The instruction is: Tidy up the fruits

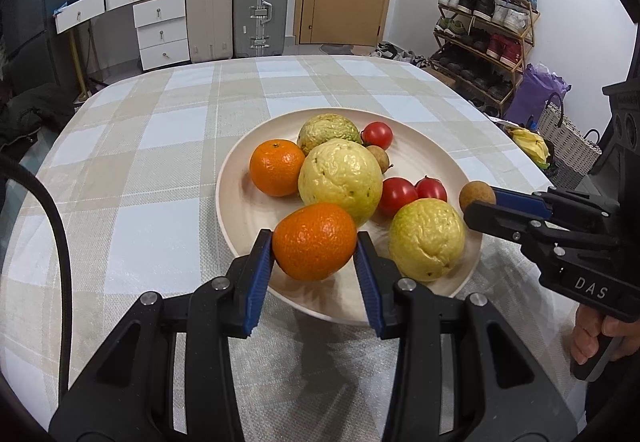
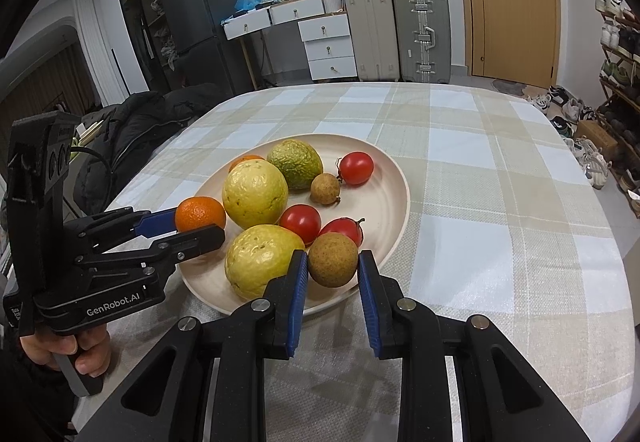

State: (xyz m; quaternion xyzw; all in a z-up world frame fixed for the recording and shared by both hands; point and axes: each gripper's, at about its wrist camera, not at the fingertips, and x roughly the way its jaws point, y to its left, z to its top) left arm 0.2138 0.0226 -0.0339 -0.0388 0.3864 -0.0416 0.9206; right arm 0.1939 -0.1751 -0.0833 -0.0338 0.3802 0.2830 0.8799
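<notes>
My left gripper (image 1: 315,242) is shut on an orange tangerine (image 1: 314,240), held over the near rim of a cream plate (image 1: 240,210). My right gripper (image 2: 333,260) is shut on a small brown round fruit (image 2: 333,259) over the plate's (image 2: 384,202) near right edge. From the left wrist view that brown fruit (image 1: 477,196) shows at the right gripper's tips. On the plate lie another tangerine (image 1: 277,167), two yellow bumpy fruits (image 1: 340,177) (image 1: 426,239), a greenish one (image 1: 328,131), three red tomatoes (image 1: 377,134) (image 1: 397,195) (image 1: 431,189) and a small brown fruit (image 2: 325,188).
The plate sits on a checked tablecloth (image 1: 160,170) covering the table. A person's hand (image 2: 68,352) grips the left tool's handle. Suitcases (image 1: 260,8) and white drawers (image 1: 160,26) stand beyond the far edge, a shoe rack (image 1: 484,30) to the right, a dark jacket (image 2: 132,134) at the left.
</notes>
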